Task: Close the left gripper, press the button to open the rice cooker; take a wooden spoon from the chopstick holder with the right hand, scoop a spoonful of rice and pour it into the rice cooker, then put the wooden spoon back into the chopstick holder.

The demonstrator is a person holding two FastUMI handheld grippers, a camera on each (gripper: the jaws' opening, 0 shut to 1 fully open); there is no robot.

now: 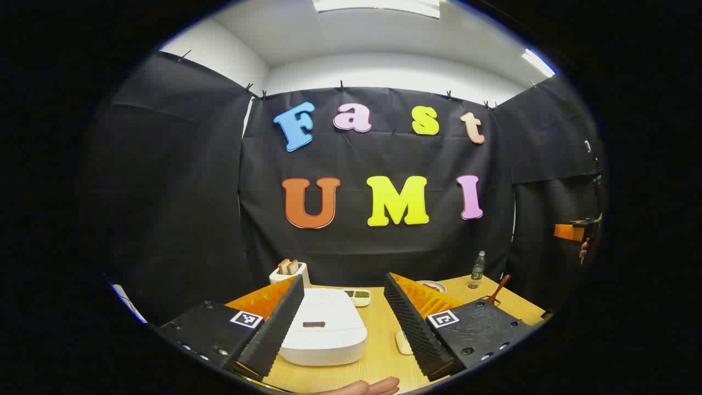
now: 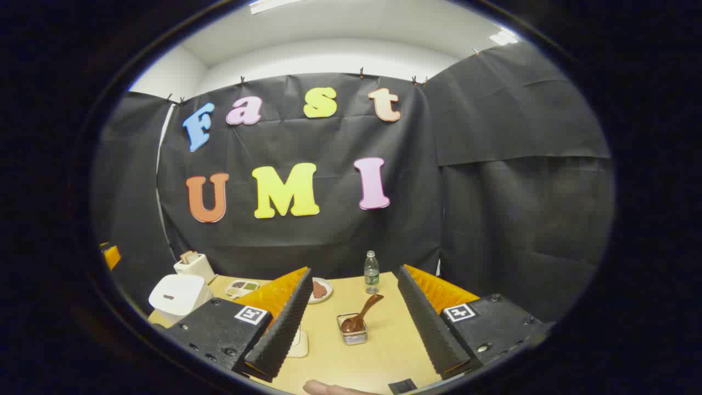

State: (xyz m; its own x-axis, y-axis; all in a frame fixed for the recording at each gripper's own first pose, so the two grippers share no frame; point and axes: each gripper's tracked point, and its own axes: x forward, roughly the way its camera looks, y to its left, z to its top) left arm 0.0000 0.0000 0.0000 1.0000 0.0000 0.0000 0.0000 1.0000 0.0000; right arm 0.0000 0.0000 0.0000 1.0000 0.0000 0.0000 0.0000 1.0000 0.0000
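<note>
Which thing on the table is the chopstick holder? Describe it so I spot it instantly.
On the wooden table, look in front of the green bottle. The chopstick holder is a small wire basket, the only item with a wooden spoon leaning out of it.

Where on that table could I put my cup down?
Bare wood lies between the spoon holder and the bottle, and right of the cooker. The back edge is crowded: toaster, tray, plate.
</note>
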